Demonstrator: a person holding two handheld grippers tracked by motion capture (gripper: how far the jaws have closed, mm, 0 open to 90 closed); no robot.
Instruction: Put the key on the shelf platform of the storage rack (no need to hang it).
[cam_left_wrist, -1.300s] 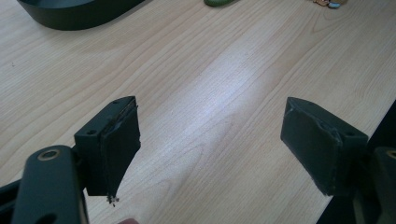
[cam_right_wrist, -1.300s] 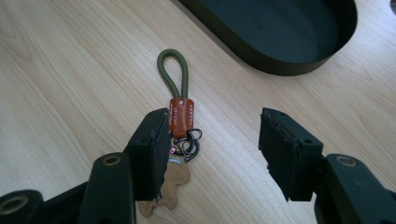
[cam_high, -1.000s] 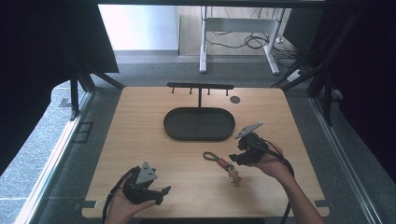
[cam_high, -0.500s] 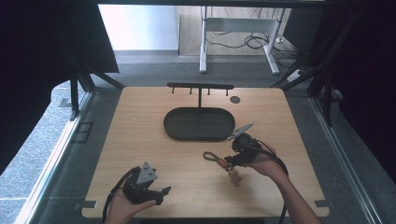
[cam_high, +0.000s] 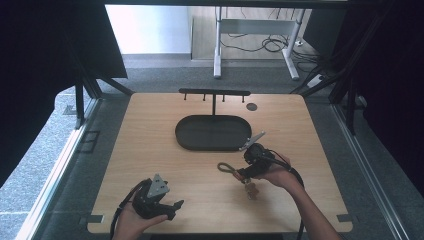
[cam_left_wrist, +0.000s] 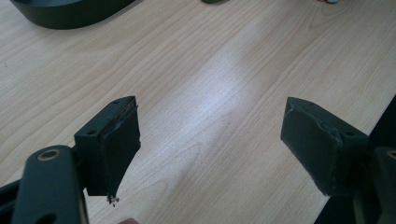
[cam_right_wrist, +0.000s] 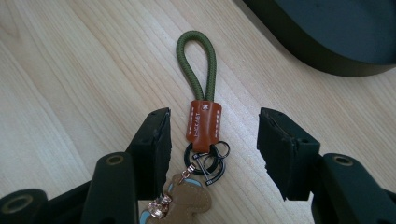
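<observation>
Your right tongs (cam_right_wrist: 212, 140) have come down over the keychain (cam_right_wrist: 202, 122), jaws apart either side of its leather tab, not touching. Left tongs (cam_left_wrist: 210, 140) idle, apart over bare desk (cam_left_wrist: 224, 70); closing looks next

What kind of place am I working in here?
Probably a lab recording booth: a wooden table fenced by black curtains, a desk frame with loose cables behind, a keychain staged beside a tray.

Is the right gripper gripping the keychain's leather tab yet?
Apart. In the right gripper view, the right gripper straddles the leather tab of the keychain, with bare table showing between the tab and each pad.
</observation>
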